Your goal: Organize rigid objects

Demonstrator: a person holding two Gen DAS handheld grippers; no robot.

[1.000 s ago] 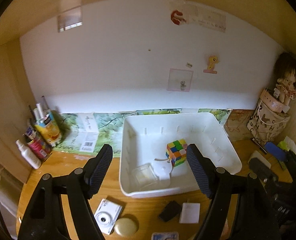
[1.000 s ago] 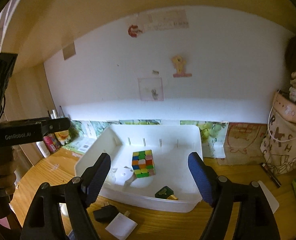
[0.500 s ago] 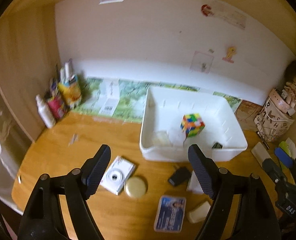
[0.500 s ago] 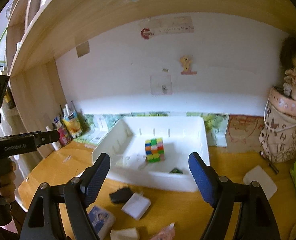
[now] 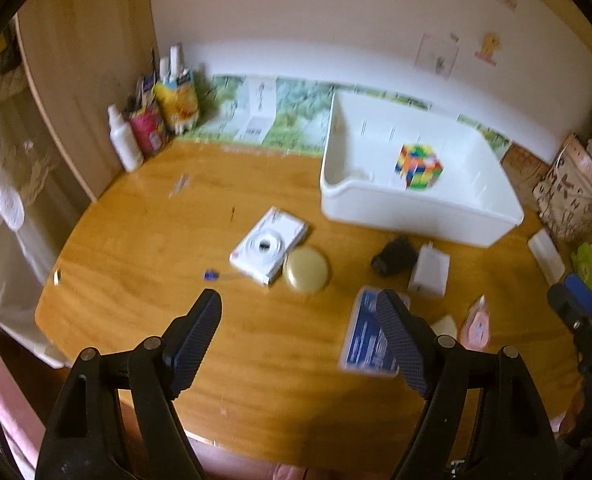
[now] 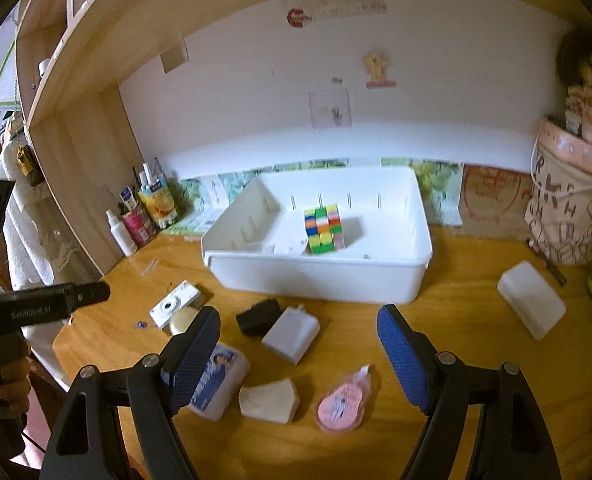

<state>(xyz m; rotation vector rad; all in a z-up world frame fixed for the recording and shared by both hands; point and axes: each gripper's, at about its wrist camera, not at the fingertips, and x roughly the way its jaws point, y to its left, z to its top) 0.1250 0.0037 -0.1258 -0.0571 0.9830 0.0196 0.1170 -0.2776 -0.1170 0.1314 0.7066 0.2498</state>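
Wooden desk (image 5: 143, 248): carries all loose items and the bin.
White plastic bin (image 6: 320, 280): stands at the rear centre of the desk, near the wall.
Puzzle cube (image 6: 323, 229): multicoloured, sits inside the bin on its floor (a flat white piece lies just beside it).
White compact camera (image 5: 268, 245): lies on the desk in front of the bin's left corner, lens up, touching a round beige case (image 5: 306, 269).
Black charger (image 6: 259, 316): lies just in front of the bin, touching a white power adapter (image 6: 291, 334).
Blue-and-white card box (image 6: 215, 380): lies near the front edge, partly behind the right gripper's left finger.
Pink correction tape (image 6: 342, 402): lies beside a folded white wipe (image 6: 269, 400).
Left gripper (image 5: 298, 344): jaws spread wide, holding nothing, above the desk's front edge.
Right gripper (image 6: 299, 356): jaws spread wide, holding nothing, above the loose items.
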